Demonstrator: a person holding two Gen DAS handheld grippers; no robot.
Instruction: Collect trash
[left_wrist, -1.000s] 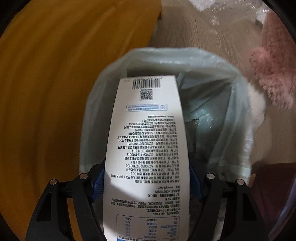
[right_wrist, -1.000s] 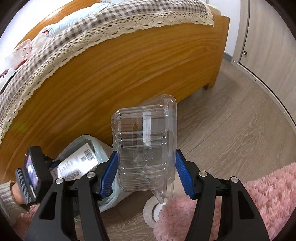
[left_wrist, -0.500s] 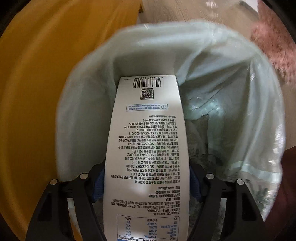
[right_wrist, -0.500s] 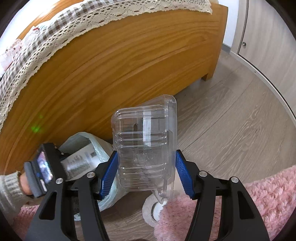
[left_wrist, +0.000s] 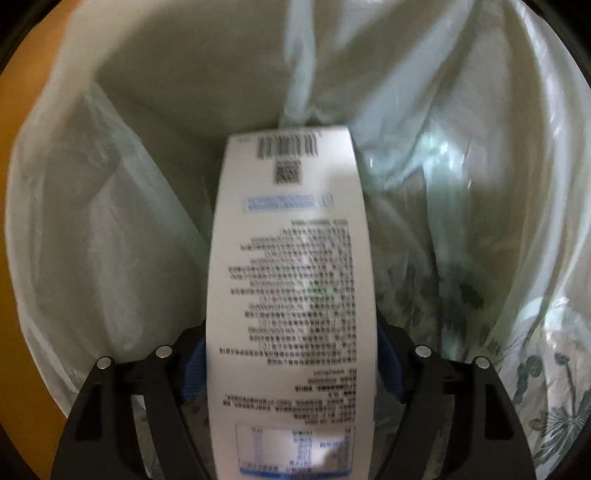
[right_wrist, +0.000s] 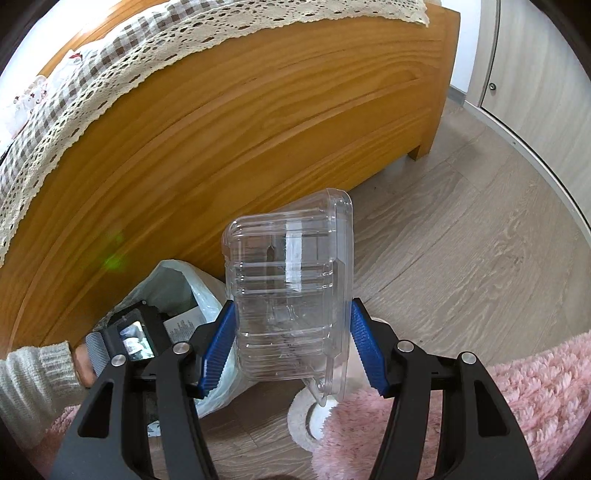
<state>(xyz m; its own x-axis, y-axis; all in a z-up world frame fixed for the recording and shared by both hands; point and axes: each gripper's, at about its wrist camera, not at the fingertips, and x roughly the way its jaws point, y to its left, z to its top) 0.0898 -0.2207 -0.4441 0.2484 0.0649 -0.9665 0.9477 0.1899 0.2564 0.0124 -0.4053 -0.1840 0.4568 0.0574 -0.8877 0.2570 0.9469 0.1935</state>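
On my left, the left gripper (left_wrist: 291, 363) sits deep in the pale green plastic bin liner (left_wrist: 110, 229) beside the orange wooden bed frame (right_wrist: 240, 129). The white printed carton (left_wrist: 291, 280) stands between its blue pads; the jaws have just been opening, though I judge they're clamped on it for now. If it catches the liner's folds, it may hang up. On my right, the right gripper (right_wrist: 291, 347) clenches the clear plastic clamshell box (right_wrist: 291, 291) above the grey wood floor (right_wrist: 461, 258); squeezed hard, it could buckle and slip.
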